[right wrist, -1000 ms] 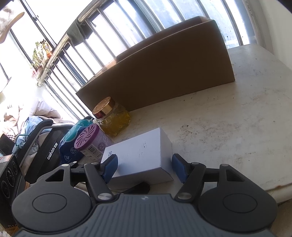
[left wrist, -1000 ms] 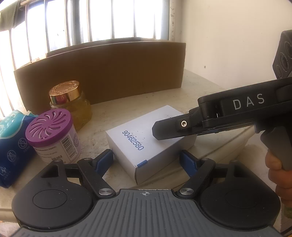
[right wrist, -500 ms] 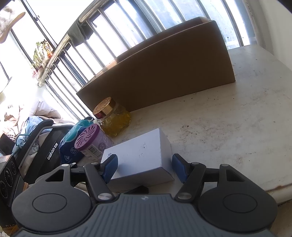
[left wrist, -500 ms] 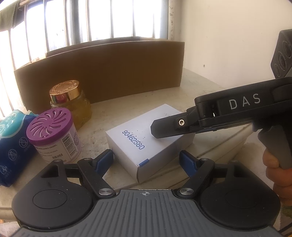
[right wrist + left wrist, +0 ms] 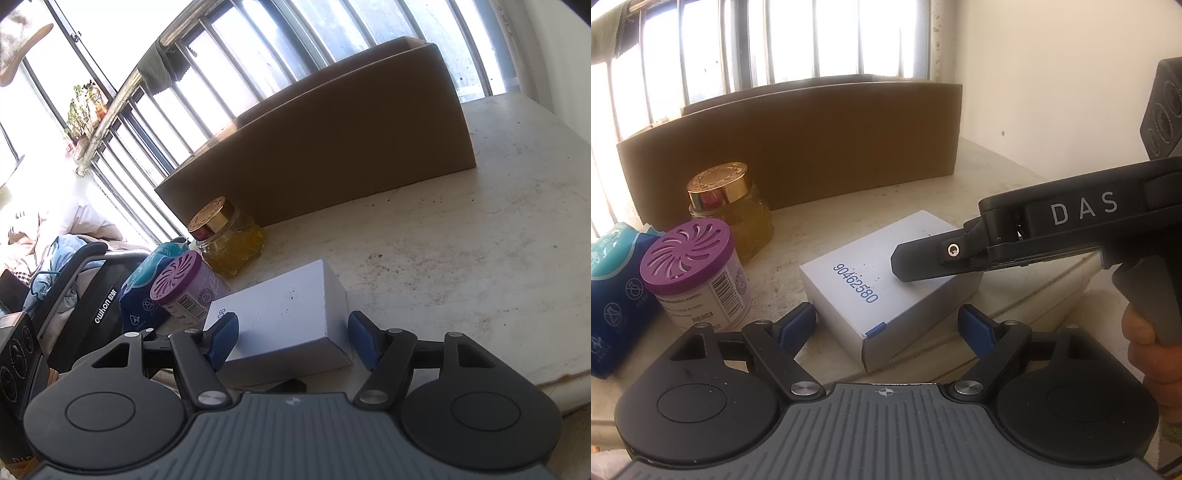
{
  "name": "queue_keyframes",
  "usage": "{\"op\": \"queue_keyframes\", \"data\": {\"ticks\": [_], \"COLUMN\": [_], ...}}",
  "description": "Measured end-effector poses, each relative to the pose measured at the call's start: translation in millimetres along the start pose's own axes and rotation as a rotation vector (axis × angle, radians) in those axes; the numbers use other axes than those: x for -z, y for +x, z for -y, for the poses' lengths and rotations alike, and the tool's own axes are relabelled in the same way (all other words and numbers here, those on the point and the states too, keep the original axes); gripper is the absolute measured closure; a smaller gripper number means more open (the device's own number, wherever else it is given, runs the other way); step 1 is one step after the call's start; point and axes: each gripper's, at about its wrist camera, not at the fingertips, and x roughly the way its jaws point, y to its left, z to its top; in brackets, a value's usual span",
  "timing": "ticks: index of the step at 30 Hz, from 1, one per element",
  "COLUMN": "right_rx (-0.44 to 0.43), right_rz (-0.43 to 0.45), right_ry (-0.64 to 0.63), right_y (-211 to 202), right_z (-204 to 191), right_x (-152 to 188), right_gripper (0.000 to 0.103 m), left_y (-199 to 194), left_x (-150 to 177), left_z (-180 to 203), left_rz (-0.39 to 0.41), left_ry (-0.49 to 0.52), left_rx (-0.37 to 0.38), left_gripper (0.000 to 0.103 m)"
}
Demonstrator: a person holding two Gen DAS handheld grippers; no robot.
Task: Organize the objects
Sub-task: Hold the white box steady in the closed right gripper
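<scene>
A white box (image 5: 886, 280) printed 90462580 lies on the stone table; it also shows in the right wrist view (image 5: 284, 321). My left gripper (image 5: 888, 326) is open, with its blue pads just short of the box's near end. My right gripper (image 5: 291, 336) is open and straddles the box's other end, one pad on each side. Its black finger reaches over the box top in the left wrist view (image 5: 923, 262). Left of the box stand a purple-lidded air freshener (image 5: 692, 273), a gold-lidded yellow jar (image 5: 731, 210) and a blue tissue pack (image 5: 613, 288).
A long open brown cardboard box (image 5: 798, 144) stands behind the objects along the barred window; it also shows in the right wrist view (image 5: 332, 151). The stone table (image 5: 480, 240) runs to a white wall on the right. A black stroller (image 5: 85, 295) stands past the table's left edge.
My right gripper has crept slightly further over the white box. The left gripper and the other objects have hardly moved.
</scene>
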Motion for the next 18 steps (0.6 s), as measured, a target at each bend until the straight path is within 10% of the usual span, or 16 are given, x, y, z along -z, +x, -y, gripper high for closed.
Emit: {"op": "queue_keyframes", "data": {"ticks": [18], "right_rx": [0.019], "right_rz": [-0.010], "right_ry": [0.002], "right_y": [0.8], "right_z": [-4.6], "right_x": [-1.6], "right_gripper": [0.033], "left_y": [0.0], "left_x": [-4.5], "left_z": [-2.1], "left_rz": [0.000], "left_ry": [-0.023], "left_rx": [-0.009], "left_gripper": [0.022]}}
